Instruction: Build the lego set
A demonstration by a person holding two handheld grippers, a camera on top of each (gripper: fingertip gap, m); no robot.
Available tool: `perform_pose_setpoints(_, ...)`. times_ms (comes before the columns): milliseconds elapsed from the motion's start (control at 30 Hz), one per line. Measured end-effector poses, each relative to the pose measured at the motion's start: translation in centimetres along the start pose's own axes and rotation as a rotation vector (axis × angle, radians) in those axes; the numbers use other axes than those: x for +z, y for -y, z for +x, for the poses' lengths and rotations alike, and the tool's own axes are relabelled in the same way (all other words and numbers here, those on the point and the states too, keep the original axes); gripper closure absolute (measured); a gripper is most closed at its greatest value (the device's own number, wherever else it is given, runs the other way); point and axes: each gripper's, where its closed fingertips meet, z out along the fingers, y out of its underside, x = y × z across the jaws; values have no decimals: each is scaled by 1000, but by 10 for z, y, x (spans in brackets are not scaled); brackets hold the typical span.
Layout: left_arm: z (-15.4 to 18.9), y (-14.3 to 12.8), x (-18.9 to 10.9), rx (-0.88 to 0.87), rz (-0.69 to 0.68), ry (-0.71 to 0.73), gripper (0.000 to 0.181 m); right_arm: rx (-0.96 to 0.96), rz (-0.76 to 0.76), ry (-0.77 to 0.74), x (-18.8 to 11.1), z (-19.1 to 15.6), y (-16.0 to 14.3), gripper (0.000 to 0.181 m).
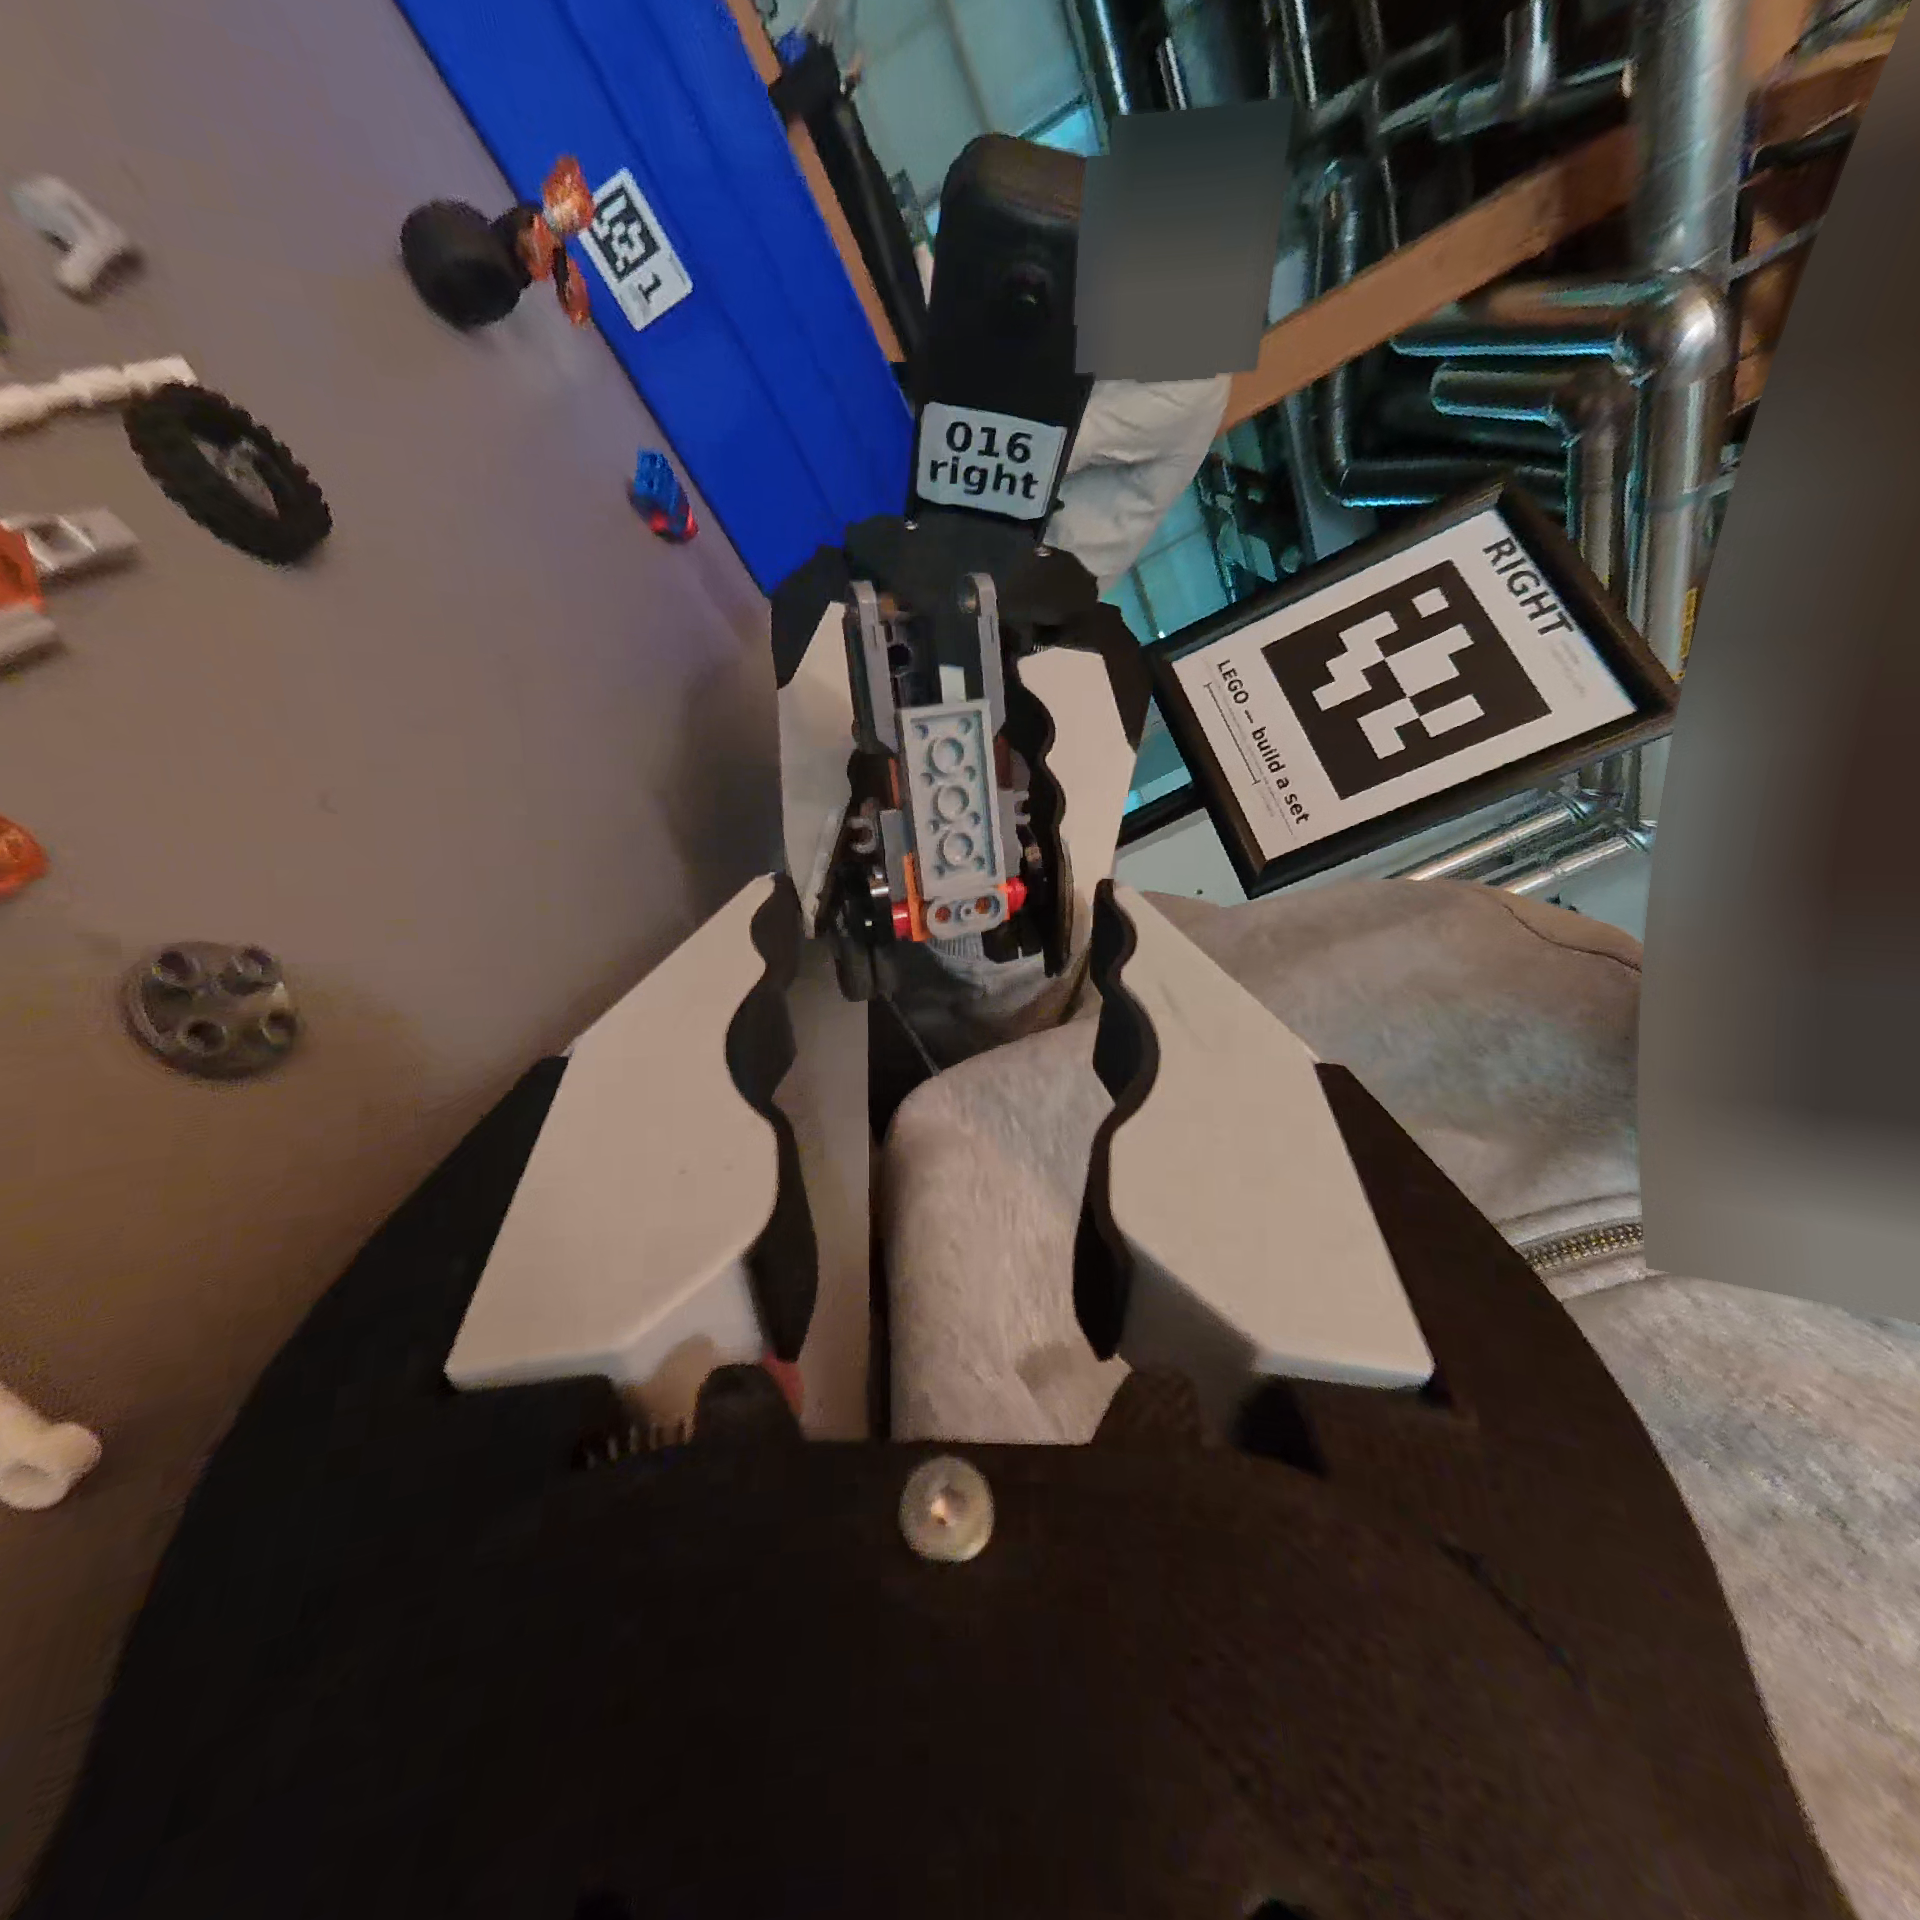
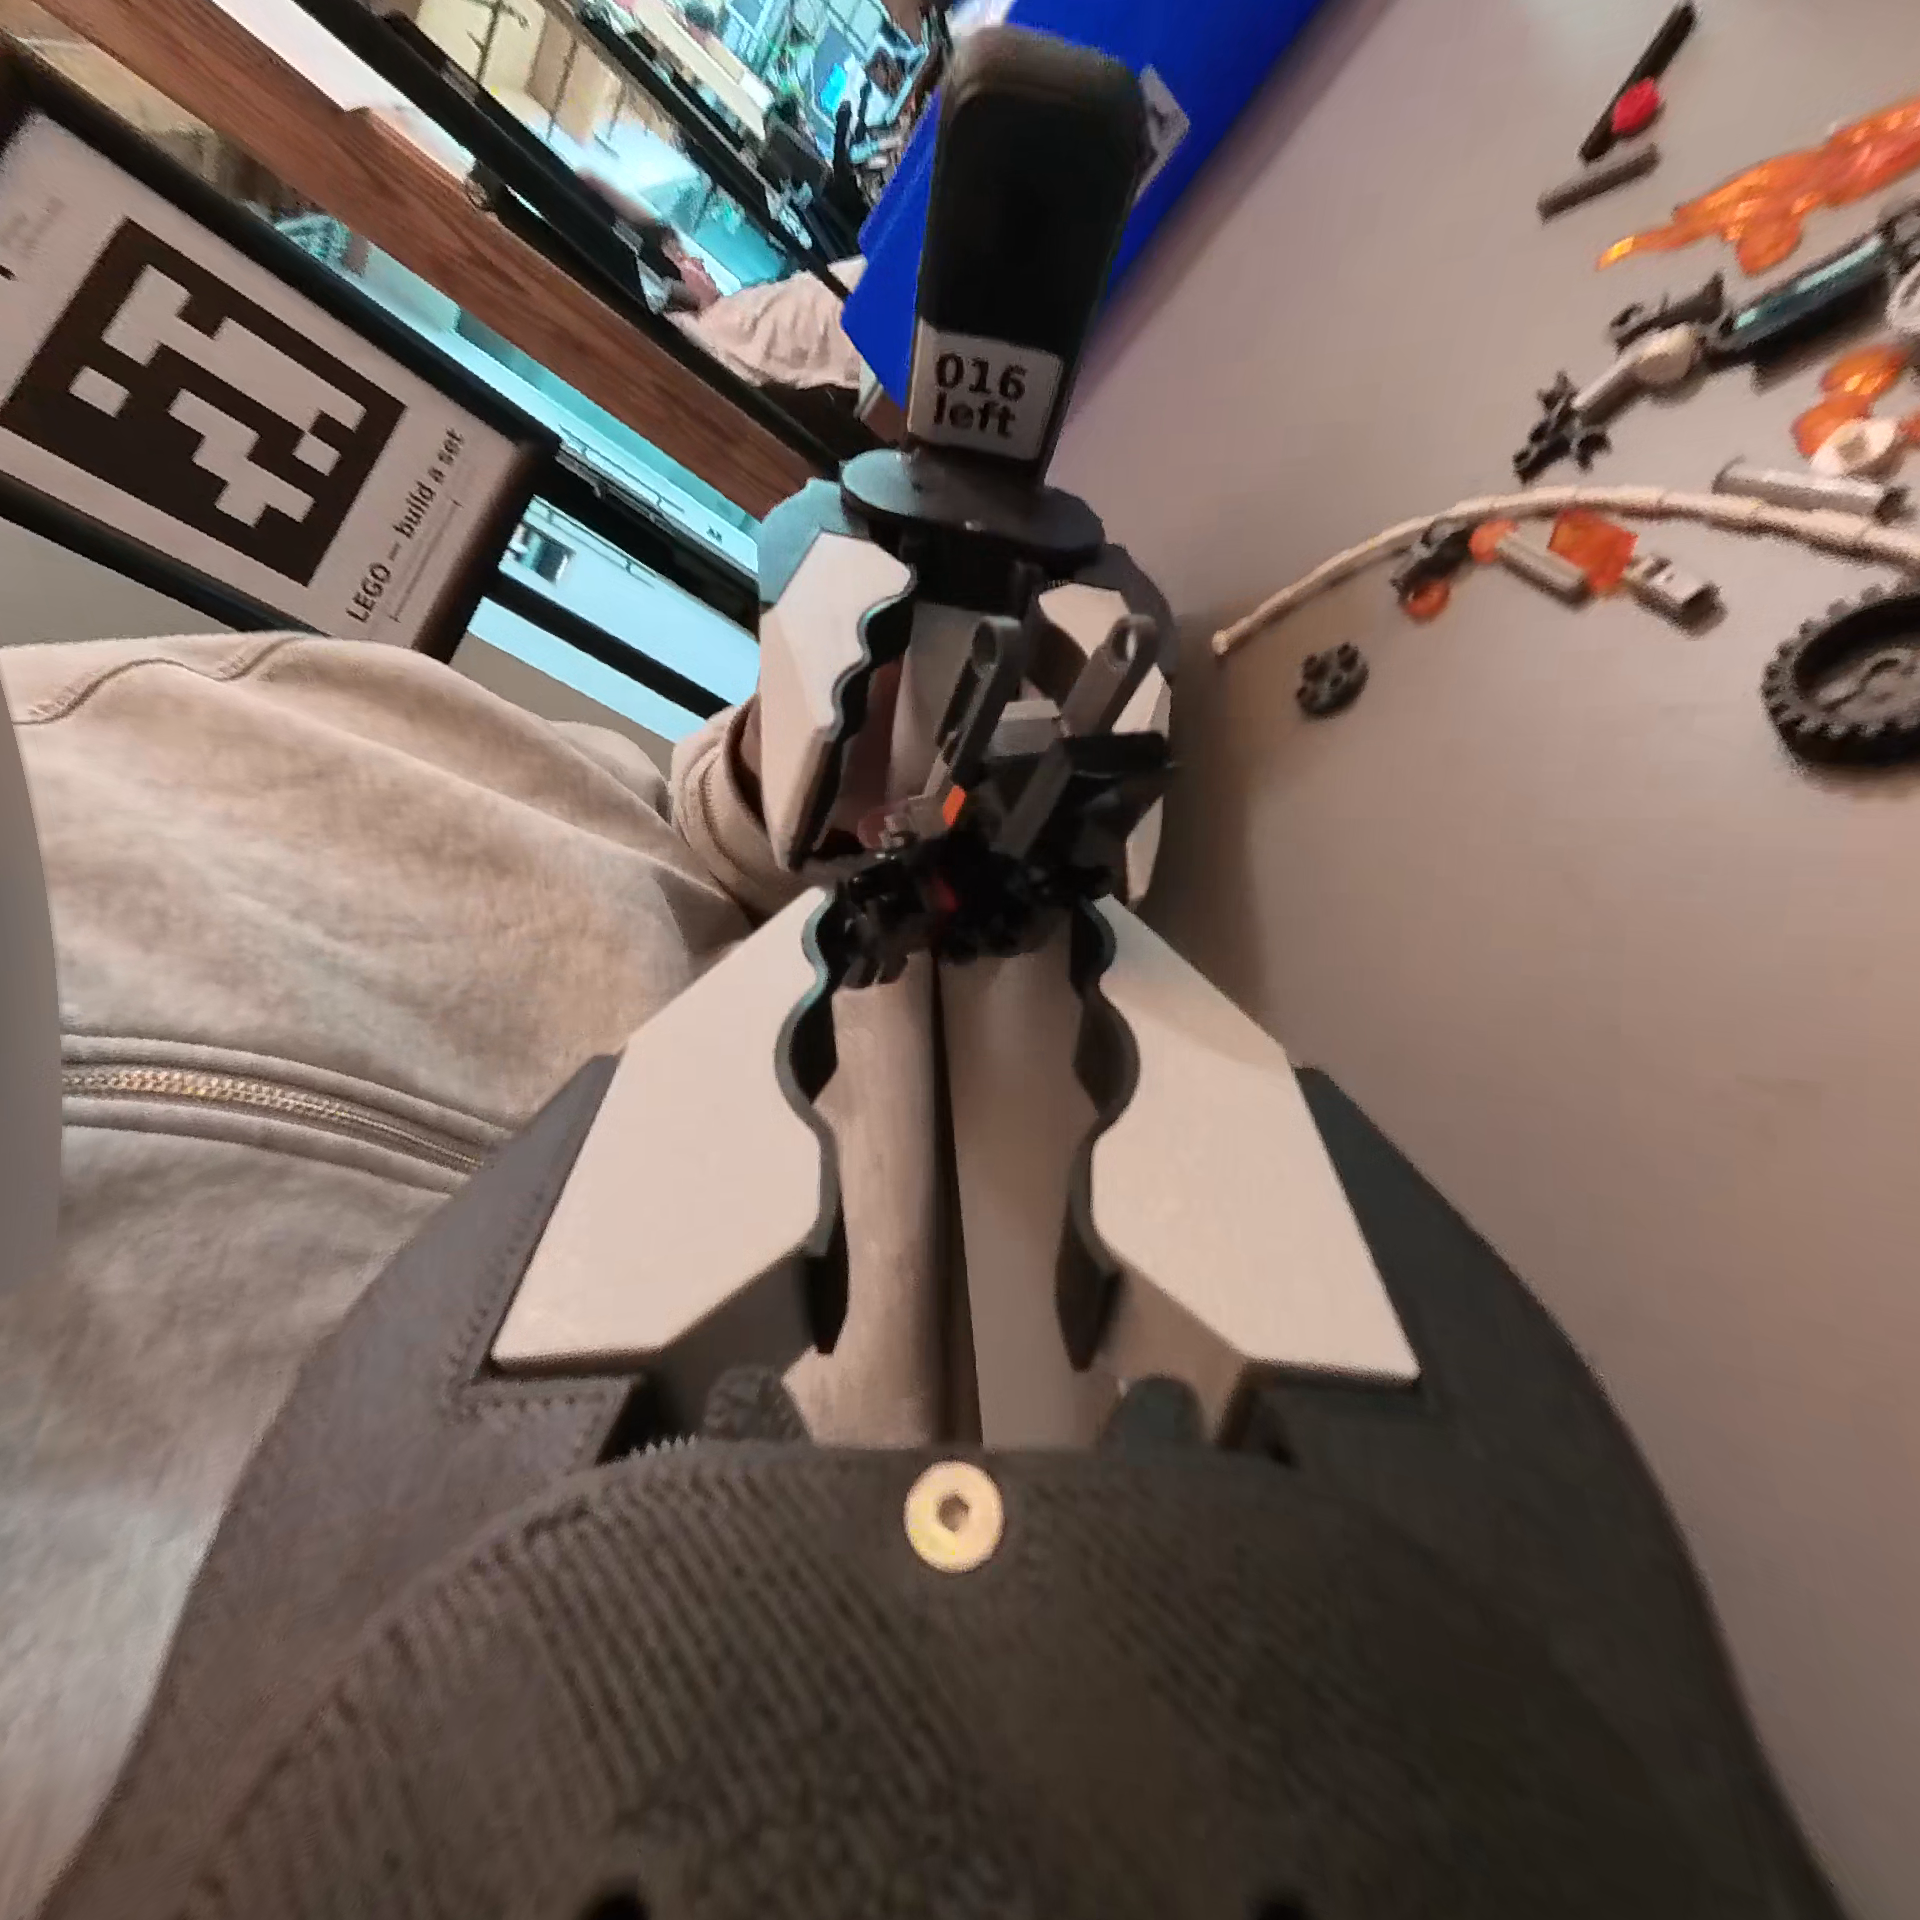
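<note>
Both grippers are nose to nose above the grey table [image 1: 364, 779], sharing one part-built lego assembly [image 1: 951, 800]. Left gripper [image 1: 940, 935]: white fingers parted, with its tips either side of the assembly's lower end where the red and orange pins sit; can't tell if it's actually gripping. Right gripper [image 2: 961, 935]: fingers drawn in tight, pinching the black end of the assembly [image 2: 997, 821]. The assembly is grey and black, has a light grey plate with round holes facing the left camera, and two grey beams sticking out toward the far gripper.

Loose parts on the table:
- spoked black tyre [image 1: 227, 473]
- fat black wheel [image 1: 462, 260]
- round dark grey plate [image 1: 213, 1008]
- blue and red brick [image 1: 662, 494]
- transparent orange flame pieces [image 2: 1766, 197]
- long curved grey hose [image 2: 1538, 520]

A framed marker sign [image 1: 1403, 686] stands behind, and a person's grey zip-up hoodie [image 2: 260, 883] is close by
</note>
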Motion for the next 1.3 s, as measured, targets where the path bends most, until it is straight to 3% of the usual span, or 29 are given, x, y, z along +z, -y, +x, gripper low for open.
perform_pose_setpoints(533, -11, -17, 3, -61, -109, 53, 133, 23, -84, -2, 3, 5, -19, 139)
perform_pose_setpoints(1300, -2, -19, 4, -65, -119, -18, 141, 55, -13, 140, -4, -9, -15, 138)
